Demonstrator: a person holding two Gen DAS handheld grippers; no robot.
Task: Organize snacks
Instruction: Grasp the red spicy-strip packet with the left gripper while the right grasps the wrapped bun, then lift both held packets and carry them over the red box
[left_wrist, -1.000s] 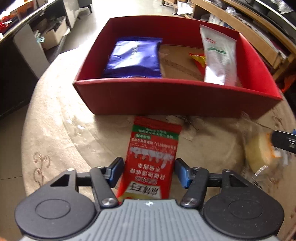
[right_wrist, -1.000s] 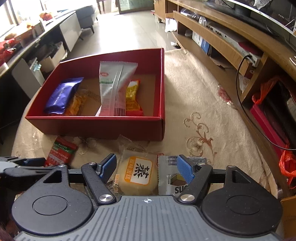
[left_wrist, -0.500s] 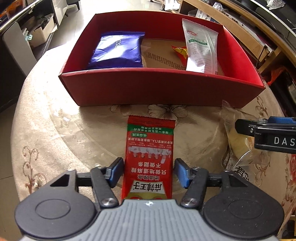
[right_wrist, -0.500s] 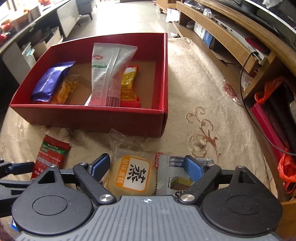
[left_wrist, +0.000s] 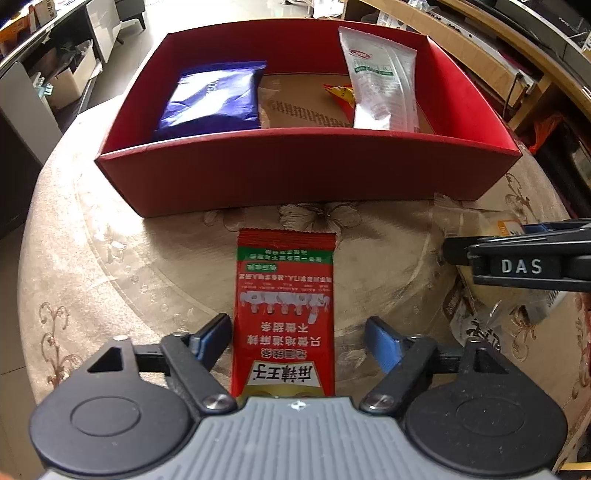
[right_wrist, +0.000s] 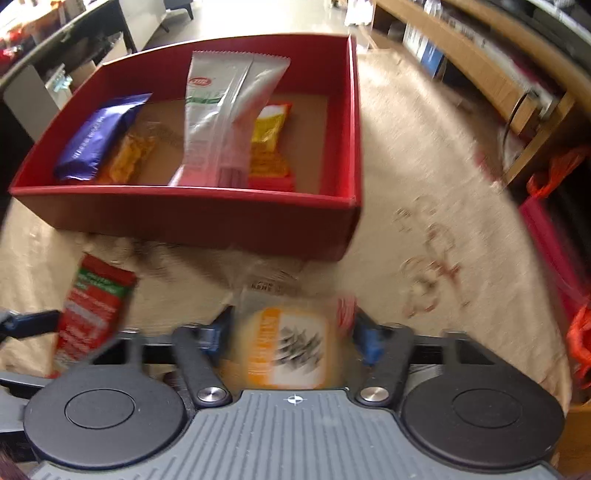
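A red snack packet lies flat on the round table in front of the red box. My left gripper is open, its blue pads on either side of the packet's near end; the left pad touches its edge, the right stands apart. My right gripper is shut on a clear-wrapped yellow pastry, which also shows in the left wrist view beside the right gripper's finger. The red packet also shows in the right wrist view. The box holds a blue packet, a white packet and orange-yellow packets.
The beige patterned tablecloth covers the round table. A silver wrapper lies under the right gripper. Wooden shelving stands to the right, with red and orange bags low beside it. Desks and boxes stand at the left.
My right gripper has closed on the yellow pastry and moved, blurring its view. My left gripper has stayed open around the red packet, pulling back a little from the box.
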